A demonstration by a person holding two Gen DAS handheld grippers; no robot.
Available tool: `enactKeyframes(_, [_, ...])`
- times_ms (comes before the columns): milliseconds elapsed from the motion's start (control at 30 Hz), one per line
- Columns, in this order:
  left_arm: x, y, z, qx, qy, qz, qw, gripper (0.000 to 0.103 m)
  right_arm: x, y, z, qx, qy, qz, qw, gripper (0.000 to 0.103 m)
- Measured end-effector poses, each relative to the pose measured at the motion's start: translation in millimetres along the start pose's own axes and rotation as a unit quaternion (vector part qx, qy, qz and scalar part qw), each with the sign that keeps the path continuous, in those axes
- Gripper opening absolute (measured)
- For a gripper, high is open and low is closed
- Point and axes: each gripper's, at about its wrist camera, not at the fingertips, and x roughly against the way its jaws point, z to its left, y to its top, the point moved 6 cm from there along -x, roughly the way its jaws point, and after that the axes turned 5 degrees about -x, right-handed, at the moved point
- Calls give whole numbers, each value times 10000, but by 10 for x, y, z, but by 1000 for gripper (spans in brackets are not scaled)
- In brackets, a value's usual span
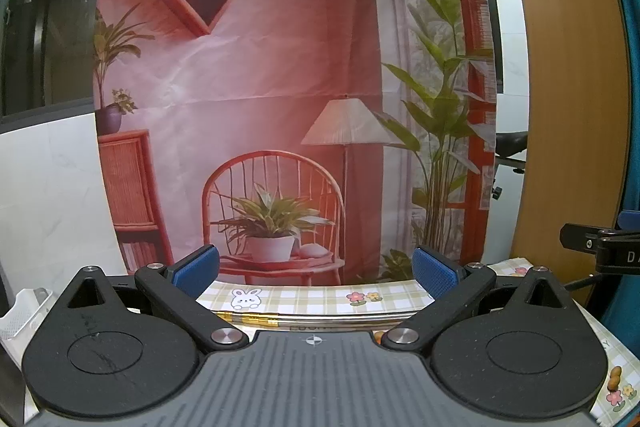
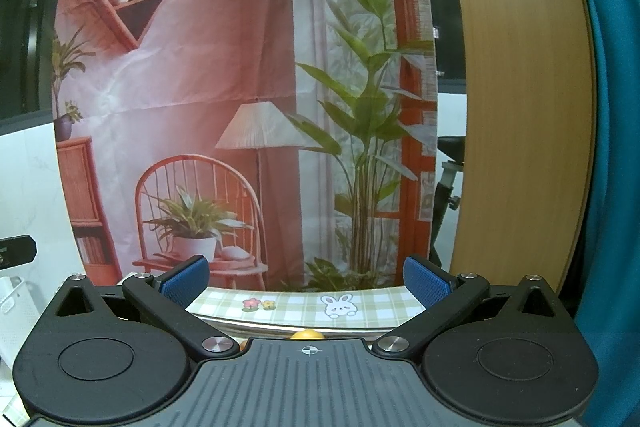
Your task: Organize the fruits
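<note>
My left gripper (image 1: 316, 273) is open, its blue pads wide apart with nothing between them, held above the far part of a table with a green checked cloth (image 1: 320, 297). My right gripper (image 2: 306, 281) is open too and empty, over the same cloth (image 2: 300, 305). Only the top of a yellow-orange fruit (image 2: 307, 334) shows just above the right gripper's body. A small orange sliver (image 1: 378, 336) peeks out beside the left gripper's body. A metal rim (image 1: 320, 321) curves across just below the cloth's rabbit print; what it belongs to is hidden.
A printed backdrop (image 1: 260, 87) of a red room hangs right behind the table. A white perforated basket (image 1: 24, 311) sits at the left. A wooden panel (image 1: 568, 87) and teal fabric (image 2: 616, 147) stand at the right. The other gripper's black arm (image 1: 600, 243) shows at right.
</note>
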Motion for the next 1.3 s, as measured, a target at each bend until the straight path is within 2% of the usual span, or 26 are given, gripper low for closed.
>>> enactKeyframes(1067, [-96,-56,45,128,-24,144,9998,103,-4,-51,73,-4,21,21,10000,103])
enactKeyframes(1300, [-412,-283,127,390,-329,616,9968,103,-181,-227,12,-201,243,188,9993,103])
